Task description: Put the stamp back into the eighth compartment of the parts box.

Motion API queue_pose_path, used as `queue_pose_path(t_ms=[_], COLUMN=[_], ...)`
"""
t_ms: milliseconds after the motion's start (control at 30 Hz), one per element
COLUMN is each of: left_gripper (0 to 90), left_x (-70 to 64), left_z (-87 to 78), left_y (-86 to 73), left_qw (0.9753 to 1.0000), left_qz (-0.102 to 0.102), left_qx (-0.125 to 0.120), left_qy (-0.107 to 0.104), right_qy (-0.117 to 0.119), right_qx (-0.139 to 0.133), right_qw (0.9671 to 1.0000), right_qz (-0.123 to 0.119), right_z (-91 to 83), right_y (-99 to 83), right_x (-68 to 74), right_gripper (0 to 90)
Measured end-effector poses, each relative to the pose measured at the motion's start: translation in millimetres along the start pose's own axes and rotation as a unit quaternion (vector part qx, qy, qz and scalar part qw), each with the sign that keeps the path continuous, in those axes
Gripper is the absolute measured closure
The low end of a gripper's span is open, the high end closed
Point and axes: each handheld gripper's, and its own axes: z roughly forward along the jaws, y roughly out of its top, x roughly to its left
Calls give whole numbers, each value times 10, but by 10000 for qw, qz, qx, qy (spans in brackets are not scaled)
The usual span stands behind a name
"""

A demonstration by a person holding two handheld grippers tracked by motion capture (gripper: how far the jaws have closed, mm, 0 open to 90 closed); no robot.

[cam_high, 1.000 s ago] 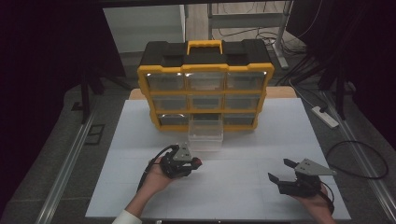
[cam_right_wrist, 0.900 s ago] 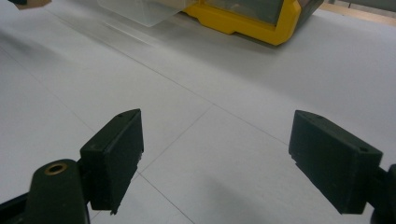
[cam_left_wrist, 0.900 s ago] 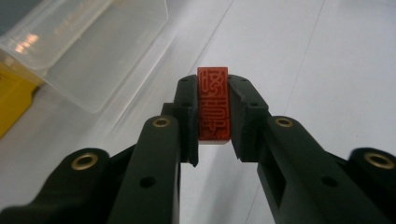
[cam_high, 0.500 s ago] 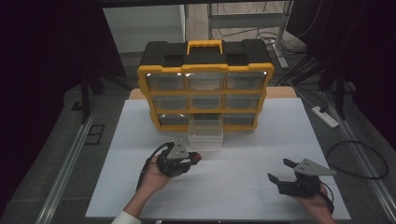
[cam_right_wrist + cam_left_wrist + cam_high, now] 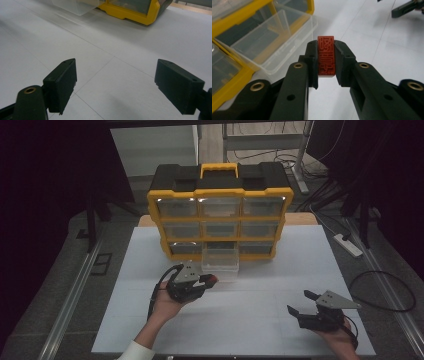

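Observation:
A yellow and black organiser (image 5: 220, 215) with clear drawers stands at the back of the white table. Its bottom middle drawer (image 5: 220, 262) is pulled out; the left gripper view shows that clear drawer (image 5: 265, 41) with nothing in it. My left gripper (image 5: 212, 281) is shut on a small red block (image 5: 326, 56) with a raised pattern, held just in front of the drawer's near left corner. My right gripper (image 5: 299, 303) rests low over the table at the front right, open, with nothing between its jaws (image 5: 115, 85).
The white table top (image 5: 250, 320) stretches between the two grippers. A power strip (image 5: 348, 245) and cables lie on the floor right of the table. A metal rail (image 5: 70, 295) runs along the floor on the left.
My left gripper has shifted slightly right and forward with the red block, closer to the open drawer. The right gripper has stayed put.

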Motion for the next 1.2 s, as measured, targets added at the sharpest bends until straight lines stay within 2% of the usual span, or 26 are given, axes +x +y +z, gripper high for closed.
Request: queue_pose_path(t_ms=[400, 633, 1200], left_gripper=[745, 745, 745], left_x=[64, 151, 258], left_z=[-66, -87, -113], left_y=[94, 147, 327], left_qw=[9998, 9996, 9989], left_qz=[-25, -94, -57], left_qx=[-165, -221, -324], left_qy=[75, 162, 326], right_qy=[-60, -59, -63], right_qx=[14, 33, 33], right_qw=[10000, 10000, 10000], right_qz=[-3, 7, -15], right_z=[3, 0, 6], right_y=[0, -2, -2], right_x=[-3, -6, -5], right_gripper=[189, 189, 190])
